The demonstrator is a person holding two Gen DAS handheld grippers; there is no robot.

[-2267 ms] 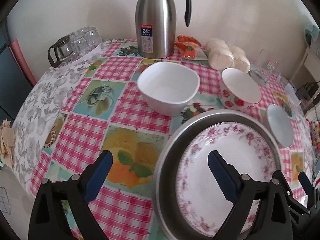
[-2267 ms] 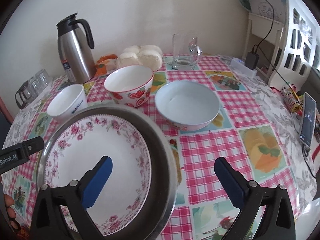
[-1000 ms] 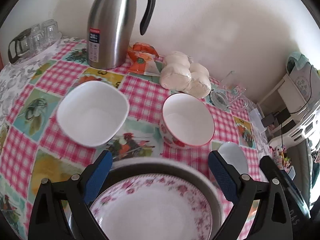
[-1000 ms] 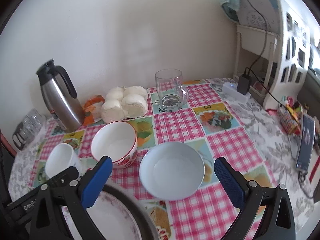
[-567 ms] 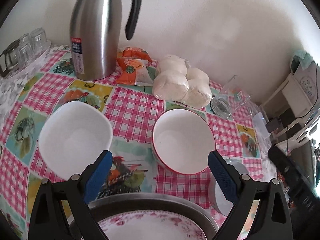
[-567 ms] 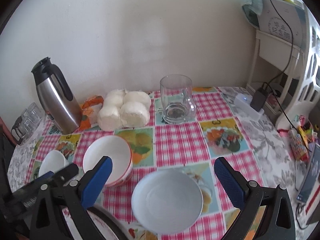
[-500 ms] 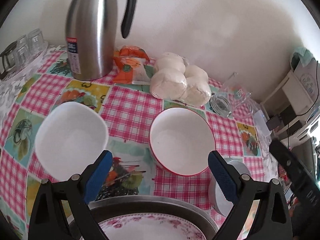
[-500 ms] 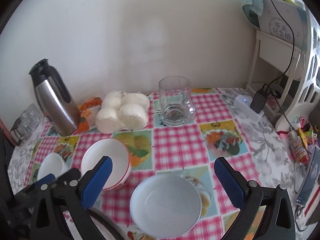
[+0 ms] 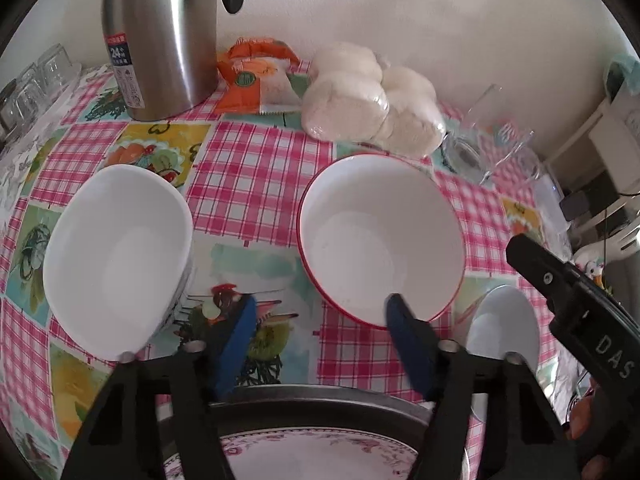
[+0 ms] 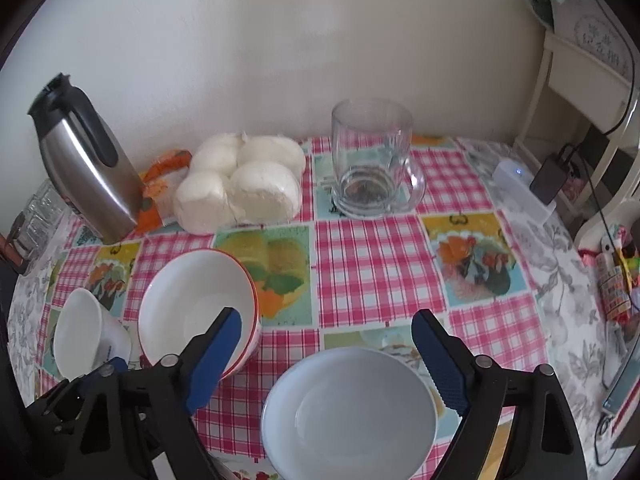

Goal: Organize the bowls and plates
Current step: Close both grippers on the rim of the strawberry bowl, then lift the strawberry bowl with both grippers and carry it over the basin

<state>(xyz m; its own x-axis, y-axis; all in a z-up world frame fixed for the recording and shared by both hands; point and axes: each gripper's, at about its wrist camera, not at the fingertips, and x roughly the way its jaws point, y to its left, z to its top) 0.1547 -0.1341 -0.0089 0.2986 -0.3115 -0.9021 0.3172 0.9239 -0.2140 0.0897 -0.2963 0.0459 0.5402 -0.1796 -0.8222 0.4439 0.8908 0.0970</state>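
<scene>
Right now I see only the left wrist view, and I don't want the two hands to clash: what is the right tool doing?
Observer: The right tool hangs over the pale blue bowl. Its jaws are closing with the bowl below and between them, and I see no pad pressing on it.
Operator: I only see a sliver of that bowl. Is anything in it?
Observer: No, it sits upright and empty.
Operator: What lies beyond it?
Observer: A glass mug stands upright and empty, with bare checked cloth between it and the bowl.
</scene>
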